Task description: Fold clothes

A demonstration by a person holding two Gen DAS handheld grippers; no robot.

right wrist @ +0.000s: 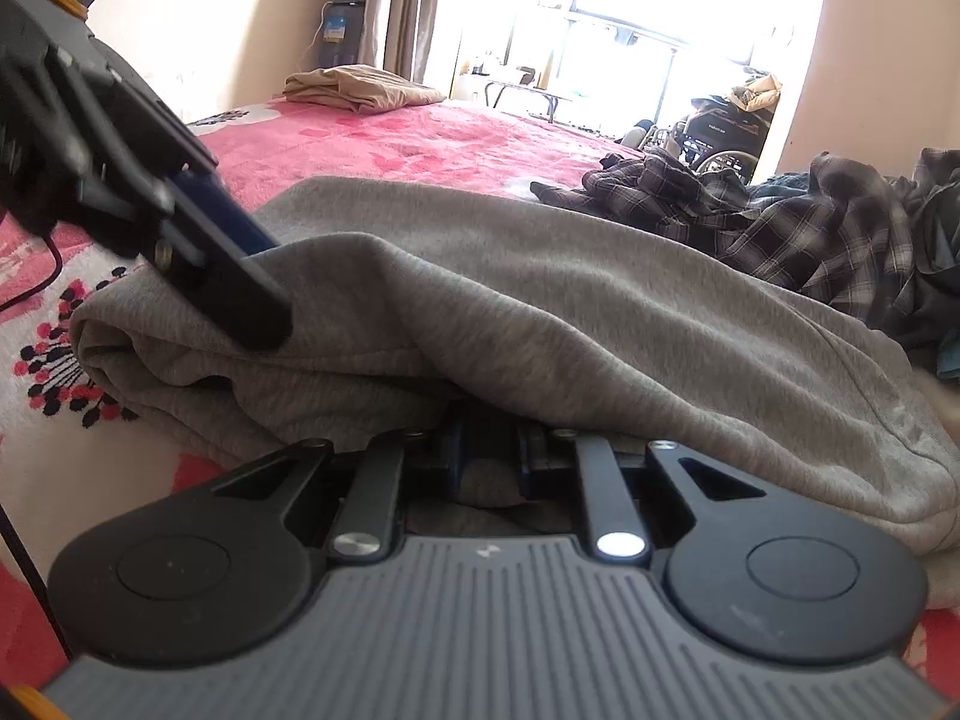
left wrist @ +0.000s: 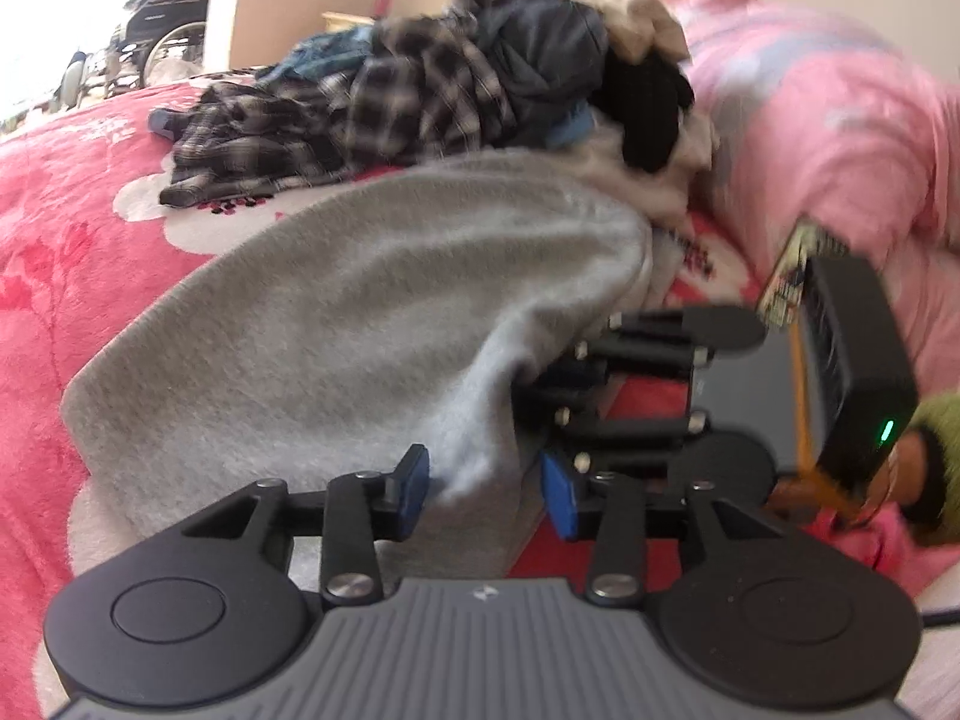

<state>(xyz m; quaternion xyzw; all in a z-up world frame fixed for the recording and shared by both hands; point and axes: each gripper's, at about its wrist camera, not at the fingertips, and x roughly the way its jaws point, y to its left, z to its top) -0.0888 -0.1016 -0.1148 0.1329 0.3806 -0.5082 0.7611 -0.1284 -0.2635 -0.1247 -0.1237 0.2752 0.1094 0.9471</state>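
Observation:
A grey fleece garment point(left wrist: 360, 312) lies spread on the pink bed, one side lifted into a hump. My left gripper point(left wrist: 486, 489) has a bunched fold of it between its blue pads point(left wrist: 414, 480) and is shut on that fold. Just beyond it, my right gripper point(left wrist: 600, 378) bites the same edge. In the right wrist view the grey garment point(right wrist: 600, 324) drapes over my right gripper point(right wrist: 492, 471), which is shut on cloth, its tips partly hidden. My left gripper's fingers point(right wrist: 252, 300) enter from the upper left and meet the garment's ridge.
A pile of unfolded clothes point(left wrist: 456, 84), mostly plaid shirts, sits behind the garment. A pink pillow point(left wrist: 828, 138) lies at the right. A folded beige item point(right wrist: 360, 90) rests at the bed's far end. A wheelchair point(right wrist: 714, 132) stands by the window. A hand point(left wrist: 924, 468) holds the right gripper.

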